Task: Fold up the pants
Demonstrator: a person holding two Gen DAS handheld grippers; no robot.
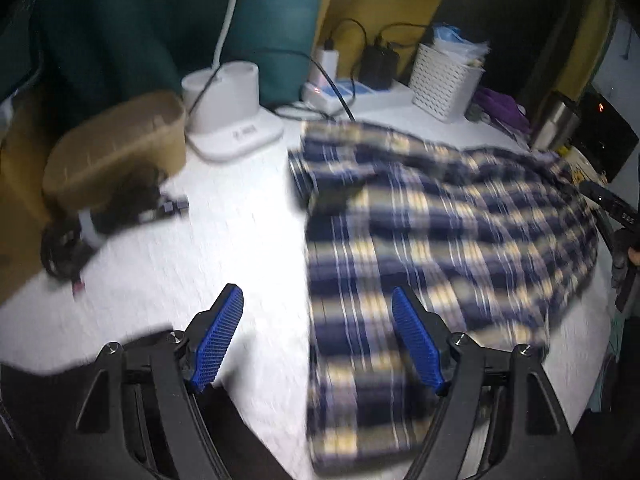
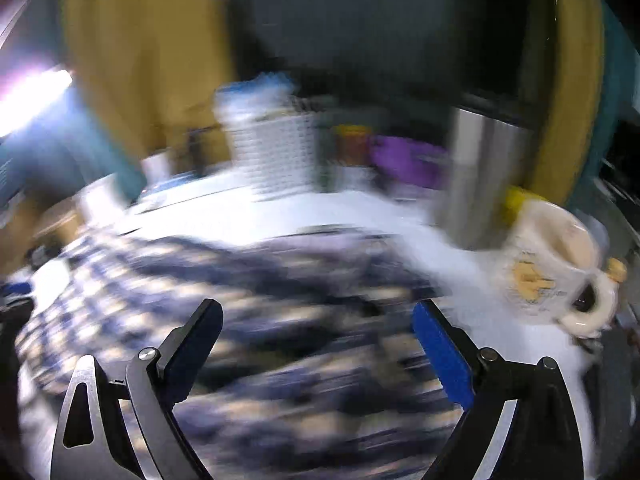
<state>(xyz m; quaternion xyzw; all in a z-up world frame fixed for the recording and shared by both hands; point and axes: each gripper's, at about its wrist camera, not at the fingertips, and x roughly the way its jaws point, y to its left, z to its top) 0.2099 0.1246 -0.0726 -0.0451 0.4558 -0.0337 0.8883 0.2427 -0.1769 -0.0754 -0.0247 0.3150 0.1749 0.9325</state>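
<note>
Because the plaid pants (image 1: 420, 232) look soft and limp on the surface (image 1: 224, 240), both wide, empty tools, left tool (image 1: 318, 312) and right tool (image 2: 316, 332), should pinch doubled edges.

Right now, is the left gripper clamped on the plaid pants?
No. The left gripper stands open over the near edge of the plaid pants, its blue pads apart with no cloth pinched between them.

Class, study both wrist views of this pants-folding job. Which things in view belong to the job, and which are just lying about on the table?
Belongs to the job:
- plaid pants
- left claw, open
- right claw, open

Just lying about:
- white lattice basket
- lamp base
- power strip with chargers
- cardboard box
- steel flask
- cream mug
</note>
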